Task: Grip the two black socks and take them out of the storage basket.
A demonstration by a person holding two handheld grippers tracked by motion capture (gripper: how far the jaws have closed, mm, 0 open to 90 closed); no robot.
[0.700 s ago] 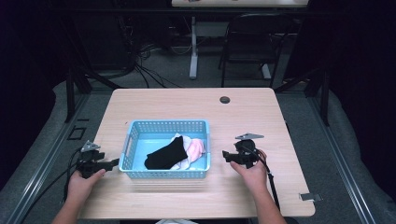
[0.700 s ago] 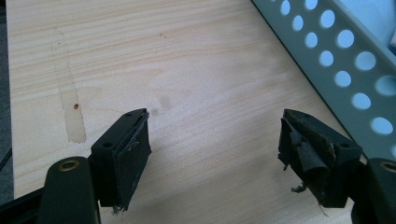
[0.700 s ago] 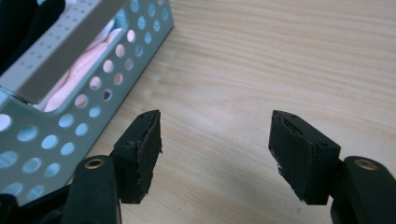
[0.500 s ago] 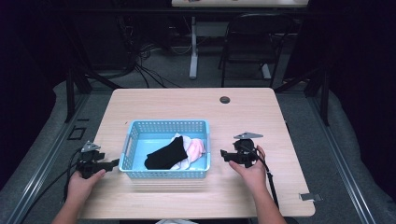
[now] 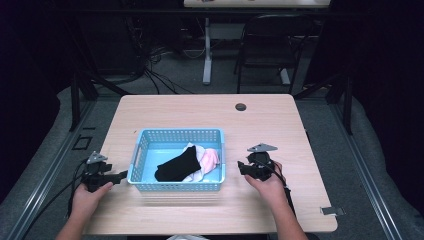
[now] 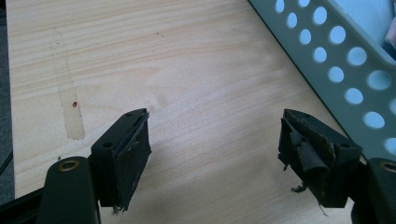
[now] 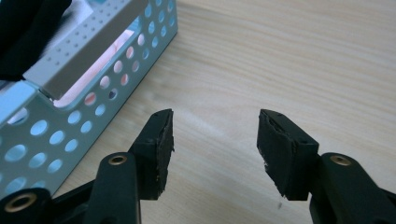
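We see the desk [image 5: 280, 125] first, pale wood, with a light blue perforated basket [image 5: 177, 135] near its front middle. Inside the basket lie a black sock [image 5: 177, 164] across the middle and pink and white cloth [image 5: 207, 160] just beside it, touching. The left tool [image 5: 119, 176] sits just beside the basket's left wall, its jaws spread over bare wood with nothing between them. The right tool [image 5: 241, 166] sits near the basket's right wall, likewise spread and empty.
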